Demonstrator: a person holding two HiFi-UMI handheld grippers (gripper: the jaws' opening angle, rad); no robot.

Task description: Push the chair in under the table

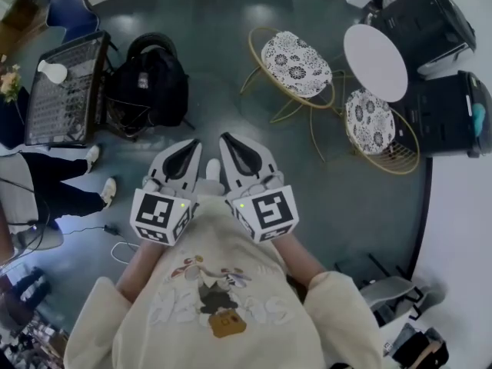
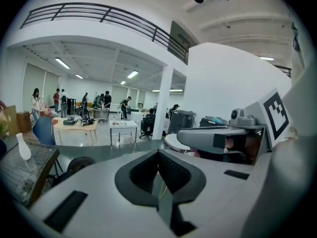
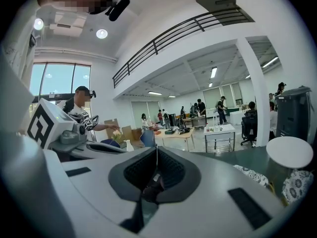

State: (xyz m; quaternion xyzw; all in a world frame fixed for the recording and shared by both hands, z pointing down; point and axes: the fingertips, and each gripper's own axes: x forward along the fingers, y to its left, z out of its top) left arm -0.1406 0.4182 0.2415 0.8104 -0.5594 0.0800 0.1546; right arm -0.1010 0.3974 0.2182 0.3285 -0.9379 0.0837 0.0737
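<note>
Claws clenched, both empty: I hold my left gripper (image 1: pixel 190 146) and right gripper (image 1: pixel 233 141) side by side before my chest. Each has its jaws pressed together on nothing and points out over the grey floor (image 1: pixel 223 52). The chair (image 1: pixel 296 64), gold-framed with a patterned cushion, stands toward the floor's far right. It is just beside the left edge of the round white table (image 1: pixel 374 60) and not tucked beneath it. A second chair (image 1: pixel 369 121) of the same make sits at the table's near edge, the far end of its seat under the tabletop. Both chairs are well apart from my grippers. At the floor's far left, a black backpack (image 1: pixel 154 83) rests against a mesh rack (image 1: pixel 65 98) that carries a white vase (image 1: pixel 54 71). A person (image 1: pixel 54 179) in dark trousers and white shoes stands by the left edge.
</note>
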